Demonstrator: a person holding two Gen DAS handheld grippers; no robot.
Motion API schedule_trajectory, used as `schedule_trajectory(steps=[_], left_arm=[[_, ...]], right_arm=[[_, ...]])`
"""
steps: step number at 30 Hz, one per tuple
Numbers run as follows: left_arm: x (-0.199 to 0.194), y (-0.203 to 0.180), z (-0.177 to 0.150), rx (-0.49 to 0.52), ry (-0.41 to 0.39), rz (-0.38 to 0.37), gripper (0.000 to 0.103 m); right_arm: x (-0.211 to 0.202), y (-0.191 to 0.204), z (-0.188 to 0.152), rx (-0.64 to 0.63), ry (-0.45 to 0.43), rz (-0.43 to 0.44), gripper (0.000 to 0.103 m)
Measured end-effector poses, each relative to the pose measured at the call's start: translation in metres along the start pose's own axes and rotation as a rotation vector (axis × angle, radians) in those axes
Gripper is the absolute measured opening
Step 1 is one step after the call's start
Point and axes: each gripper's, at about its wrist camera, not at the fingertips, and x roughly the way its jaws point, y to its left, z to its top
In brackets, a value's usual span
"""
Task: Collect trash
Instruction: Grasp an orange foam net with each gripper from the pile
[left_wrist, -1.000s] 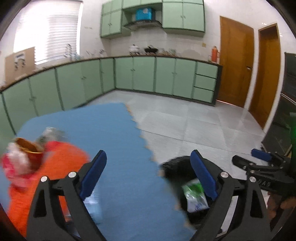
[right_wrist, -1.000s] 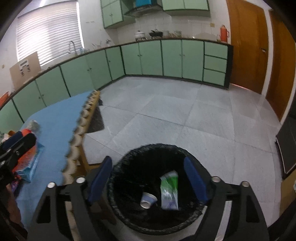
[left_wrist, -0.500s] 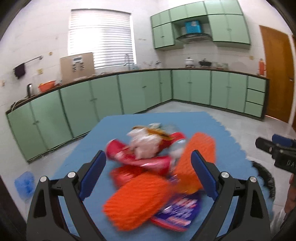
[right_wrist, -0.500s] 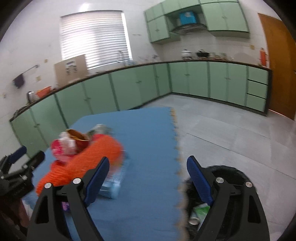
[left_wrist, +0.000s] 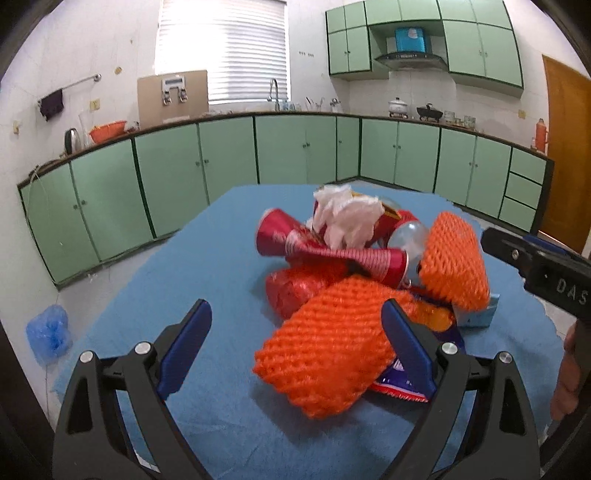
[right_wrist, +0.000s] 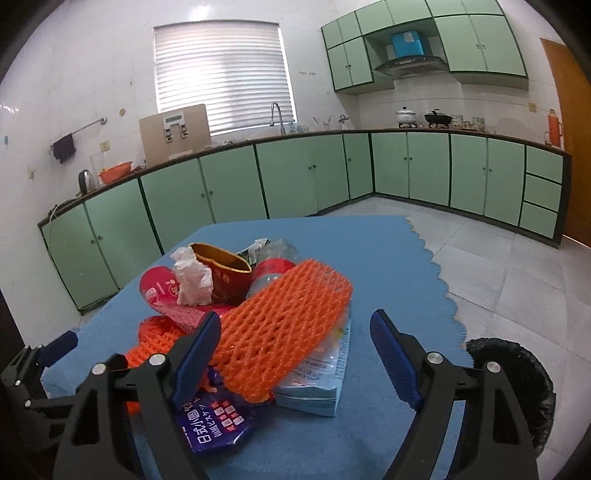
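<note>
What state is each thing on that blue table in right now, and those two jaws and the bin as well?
Left gripper: jaws open, empty.
Right gripper: jaws closing, still wide, nothing between them.
Near orange foam net: lying atop the heap, untouched.
Far orange foam net: tilted against the heap.
White tissue: crumpled, on top.
Red cup: crushed, on its side.
Pale blue carton: lying flat.
Bin: black-lined, beside the table, contents hidden.

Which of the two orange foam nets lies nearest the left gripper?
The lower net, lying flat at the pile's front between the left gripper's open fingers. The other net is propped up farther back, to the right.
</note>
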Motion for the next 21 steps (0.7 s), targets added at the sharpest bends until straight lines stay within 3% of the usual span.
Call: schedule_trajectory(steps=[10,12,17,21], left_arm=[[0.019,0.000,-0.018,-0.013,0.065,-0.101,0.089],[0.021,-0.002,-0.019,-0.006,0.078,-0.119,0.076],[0.023,0.006,-0.022,-0.032,0.090,-0.127,0.056],[0.022,0.007,-0.021,-0.043,0.081,-0.122,0.043]], right_arm=[[0.012,0.012,-0.003,-0.047,0.057,0.006,0.080],[0.017,0.015,-0.004,-0.063,0.075,0.005,0.078],[0.031,0.018,-0.008,-0.049,0.138,0.042,0.061],[0.037,0.014,-0.014,-0.041,0.185,0.070,0.031]])
